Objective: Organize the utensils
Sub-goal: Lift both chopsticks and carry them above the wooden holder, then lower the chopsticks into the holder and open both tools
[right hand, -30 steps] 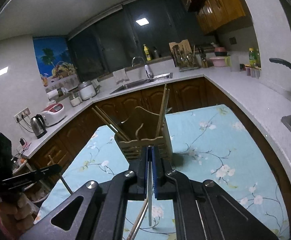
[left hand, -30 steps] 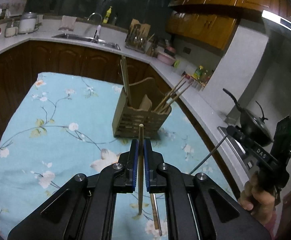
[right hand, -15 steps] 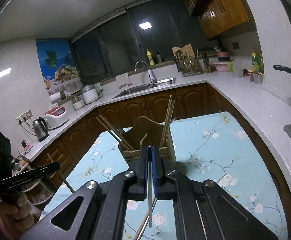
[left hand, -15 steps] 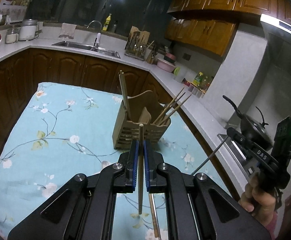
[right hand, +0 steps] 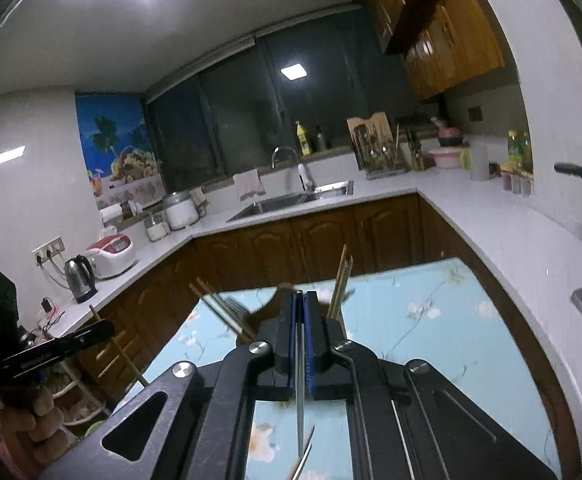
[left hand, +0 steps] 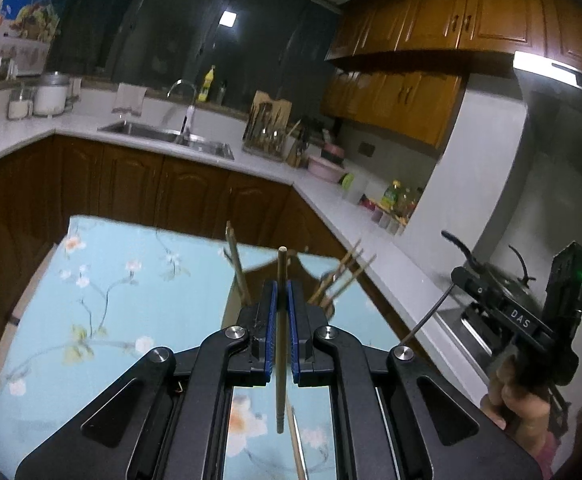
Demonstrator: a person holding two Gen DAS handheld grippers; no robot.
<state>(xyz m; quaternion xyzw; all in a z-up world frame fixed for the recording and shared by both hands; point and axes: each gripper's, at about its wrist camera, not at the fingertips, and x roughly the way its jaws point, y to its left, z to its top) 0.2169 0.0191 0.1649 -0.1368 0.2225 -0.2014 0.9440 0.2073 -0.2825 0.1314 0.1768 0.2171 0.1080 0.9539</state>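
My left gripper is shut on a wooden chopstick that stands upright between the blue pads. My right gripper is shut on a thin metal chopstick, also upright. A wooden utensil holder stands on the flowered blue cloth, mostly hidden behind both grippers; it also shows in the right wrist view. Several chopsticks lean out of it. Each gripper shows at the edge of the other's view, the right gripper and the left gripper.
More chopsticks lie on the cloth under the left gripper. A white counter with a sink, a knife rack and jars runs behind and to the right. A black pan sits on the stove at right.
Both grippers have risen and tilted upward with their chopsticks. The utensil holder has dropped lower in both views and is now largely hidden behind the jaws.
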